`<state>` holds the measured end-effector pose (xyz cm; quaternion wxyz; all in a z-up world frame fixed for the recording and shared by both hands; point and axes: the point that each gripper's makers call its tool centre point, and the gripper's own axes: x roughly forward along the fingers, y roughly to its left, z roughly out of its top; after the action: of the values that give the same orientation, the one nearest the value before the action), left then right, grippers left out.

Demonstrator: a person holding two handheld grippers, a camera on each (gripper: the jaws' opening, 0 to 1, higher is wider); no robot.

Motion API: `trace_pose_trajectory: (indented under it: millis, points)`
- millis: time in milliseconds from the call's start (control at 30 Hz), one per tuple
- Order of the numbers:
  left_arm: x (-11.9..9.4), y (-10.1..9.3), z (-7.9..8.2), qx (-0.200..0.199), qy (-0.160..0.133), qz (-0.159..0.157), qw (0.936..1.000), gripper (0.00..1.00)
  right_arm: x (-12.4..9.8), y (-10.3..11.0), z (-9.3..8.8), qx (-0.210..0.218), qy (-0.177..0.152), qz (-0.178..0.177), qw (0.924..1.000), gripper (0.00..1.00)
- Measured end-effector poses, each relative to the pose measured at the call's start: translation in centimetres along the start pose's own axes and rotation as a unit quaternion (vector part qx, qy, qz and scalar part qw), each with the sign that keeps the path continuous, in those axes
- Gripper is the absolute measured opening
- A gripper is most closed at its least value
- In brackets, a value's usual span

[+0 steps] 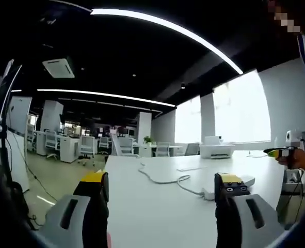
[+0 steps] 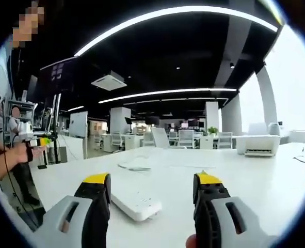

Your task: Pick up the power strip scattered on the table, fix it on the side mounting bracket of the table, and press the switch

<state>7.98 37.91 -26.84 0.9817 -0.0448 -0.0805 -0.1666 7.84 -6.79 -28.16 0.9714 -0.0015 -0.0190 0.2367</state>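
Note:
A white power strip [image 2: 137, 202] lies flat on the white table [image 2: 255, 181], just ahead of my right gripper [image 2: 152, 184], whose jaws stand wide apart with nothing between them. Its white cable [image 2: 135, 165] loops away across the tabletop. In the left gripper view the power strip [image 1: 247, 181] sits partly behind the right-hand jaw, and the cable [image 1: 165, 178] curls over the table [image 1: 157, 217]. My left gripper [image 1: 161, 186] is open and empty, above the table's near part. The right gripper [image 1: 286, 151] enters at the right edge, held in a hand.
A white printer [image 1: 217, 150] stands at the table's far end, also seen as the printer [image 2: 258, 144] at right. The left gripper [image 2: 36, 140], held in a hand, shows at left. Desks and chairs [image 1: 87, 147] fill the office behind; the table's left edge [image 1: 108, 170] drops to the floor.

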Motion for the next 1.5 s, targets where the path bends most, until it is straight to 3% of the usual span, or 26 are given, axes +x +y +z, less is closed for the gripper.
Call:
trace_pose_trajectory:
  millis: [100,333,700,1233,1500]
  points:
    - [0.0,-0.1,-0.1,-0.001,0.002,-0.003,1.0000,0.88,0.0,0.0,1.2,0.025,-0.021,0.013,0.9994,0.61]
    - [-0.4,0.2,0.6,0.002,-0.007,0.000,1.0000,0.88,-0.3,-0.6,3.0,0.004,-0.025,0.008,0.9996,0.61]
    - [-0.8,0.6,0.3,0.005,-0.004,0.003,1.0000,0.88,1.0,-0.2,4.8,-0.015,-0.026,0.049,0.9984,0.61]
    - [-1.2,0.6,-0.4,0.009,0.015,-0.014,0.9998,0.88,2.4,0.5,3.9,-0.058,0.010,0.117,0.9914,0.63]
    - [-1.3,-0.8,-0.6,0.004,0.027,-0.055,0.9981,0.88,2.8,0.9,2.4,-0.061,0.028,0.167,0.9837,0.64]
